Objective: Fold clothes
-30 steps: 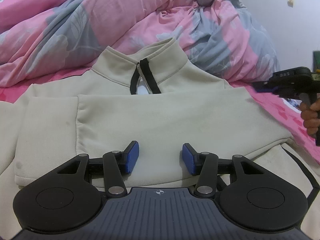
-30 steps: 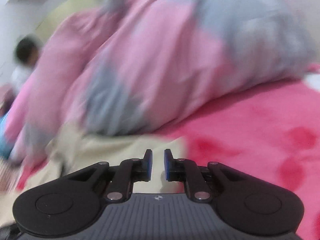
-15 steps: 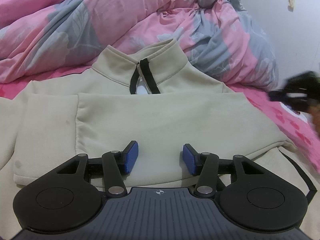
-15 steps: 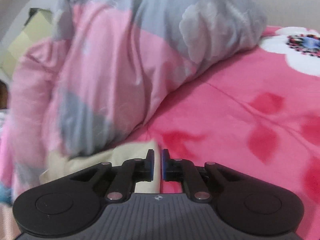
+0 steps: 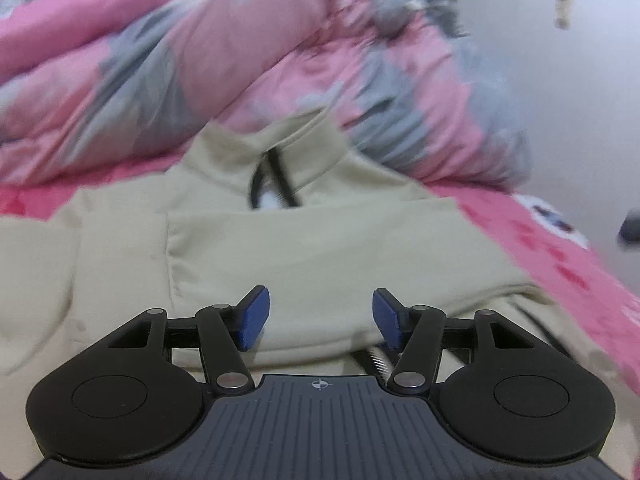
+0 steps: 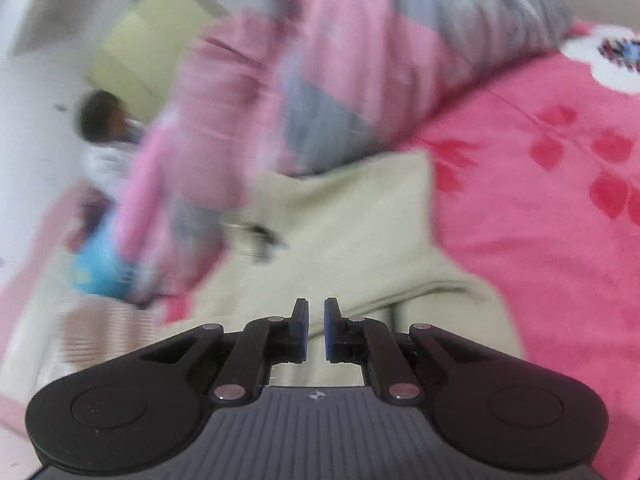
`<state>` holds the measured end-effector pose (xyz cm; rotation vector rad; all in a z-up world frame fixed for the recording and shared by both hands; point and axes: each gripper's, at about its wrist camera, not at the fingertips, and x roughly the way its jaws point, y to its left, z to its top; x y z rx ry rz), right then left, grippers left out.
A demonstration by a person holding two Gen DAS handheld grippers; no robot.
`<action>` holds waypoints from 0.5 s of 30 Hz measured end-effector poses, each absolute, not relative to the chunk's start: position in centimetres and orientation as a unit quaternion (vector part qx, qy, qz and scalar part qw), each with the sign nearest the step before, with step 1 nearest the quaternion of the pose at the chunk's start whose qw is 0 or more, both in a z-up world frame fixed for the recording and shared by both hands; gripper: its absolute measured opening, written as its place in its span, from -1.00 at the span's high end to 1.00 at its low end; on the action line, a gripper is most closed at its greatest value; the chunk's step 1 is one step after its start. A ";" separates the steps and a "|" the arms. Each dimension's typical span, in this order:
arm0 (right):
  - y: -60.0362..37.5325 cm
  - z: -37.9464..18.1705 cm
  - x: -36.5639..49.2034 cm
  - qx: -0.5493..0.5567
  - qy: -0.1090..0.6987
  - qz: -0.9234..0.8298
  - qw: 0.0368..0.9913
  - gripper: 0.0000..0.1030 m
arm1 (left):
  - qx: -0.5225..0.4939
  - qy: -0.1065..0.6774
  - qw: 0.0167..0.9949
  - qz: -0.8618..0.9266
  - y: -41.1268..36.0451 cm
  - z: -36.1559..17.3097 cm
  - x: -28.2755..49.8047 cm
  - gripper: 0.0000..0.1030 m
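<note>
A beige zip-neck sweatshirt (image 5: 320, 248) lies face up on the bed, collar toward the quilt, with a sleeve folded across its chest. My left gripper (image 5: 320, 316) hovers over the lower part of the folded sleeve. Its blue pads are apart and still opening, with nothing between them. In the right wrist view the sweatshirt (image 6: 344, 224) shows from its right side, shoulder corner toward the pink sheet. My right gripper (image 6: 316, 322) hangs above that side, shut to a thin slit and holding nothing. A dark blur at the far right edge of the left wrist view is the right gripper (image 5: 630, 229).
A bunched pink-and-grey quilt (image 5: 280, 80) lies behind the collar. The pink flowered bedsheet (image 6: 540, 220) spreads to the right of the garment. A person (image 6: 104, 120) and a blue object (image 6: 96, 272) show blurred at the far left, near a white wall.
My left gripper has lifted and backed off a little, its jaws wider. My right gripper has swung from the pink sheet over the sweatshirt's right side, its jaws a little narrower than at first.
</note>
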<state>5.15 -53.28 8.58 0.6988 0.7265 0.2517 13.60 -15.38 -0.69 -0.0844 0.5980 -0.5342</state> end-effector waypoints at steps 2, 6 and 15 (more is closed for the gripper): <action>-53.0 11.4 2.3 0.363 0.309 0.154 0.866 0.85 | -0.033 0.283 0.916 -0.283 -16.2 0.3 12.5 -0.12; -52.1 14.0 -0.2 0.388 0.275 0.163 0.864 0.70 | -0.014 0.298 0.905 -0.304 -19.7 0.1 12.0 -0.12; -49.5 -1.7 8.6 0.132 0.397 -0.003 0.908 0.78 | 0.047 0.317 0.908 -0.270 -24.0 -4.5 11.2 -0.12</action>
